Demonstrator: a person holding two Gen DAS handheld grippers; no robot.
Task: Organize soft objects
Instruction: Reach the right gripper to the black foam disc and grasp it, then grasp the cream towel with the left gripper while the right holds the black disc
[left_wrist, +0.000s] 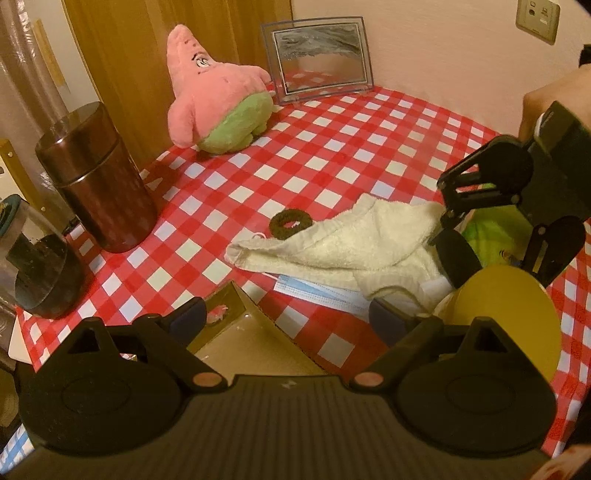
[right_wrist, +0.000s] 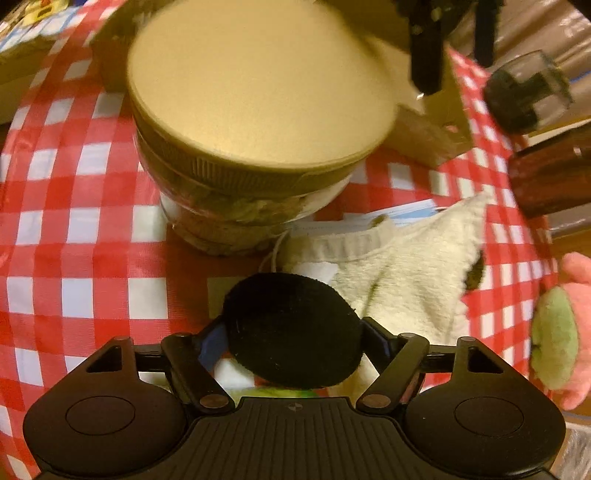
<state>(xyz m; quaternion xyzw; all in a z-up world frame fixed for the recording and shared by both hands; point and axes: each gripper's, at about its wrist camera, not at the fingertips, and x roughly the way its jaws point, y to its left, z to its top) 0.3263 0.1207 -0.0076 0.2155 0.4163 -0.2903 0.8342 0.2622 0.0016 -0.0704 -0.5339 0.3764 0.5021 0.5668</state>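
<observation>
My right gripper (right_wrist: 293, 341) points steeply down with its jaws set against both sides of a black round soft pad (right_wrist: 291, 325); the pads touch its edges. Something green (right_wrist: 280, 392) shows just under it. A cream towel (left_wrist: 354, 243) lies crumpled on the red-checked tablecloth (left_wrist: 332, 147), partly over a blue face mask (left_wrist: 314, 293). A dark hair scrunchie (left_wrist: 290, 222) rests by the towel's far edge. A pink and green plush starfish (left_wrist: 218, 99) sits at the back. My left gripper (left_wrist: 286, 317) is open and empty above a cardboard box (left_wrist: 251, 339).
A jar with a yellow lid (right_wrist: 255, 96) stands close beside the right gripper. A brown canister (left_wrist: 98, 177) and a clear jar with dark contents (left_wrist: 40, 266) stand at the left. A glass picture frame (left_wrist: 317, 61) leans at the back wall.
</observation>
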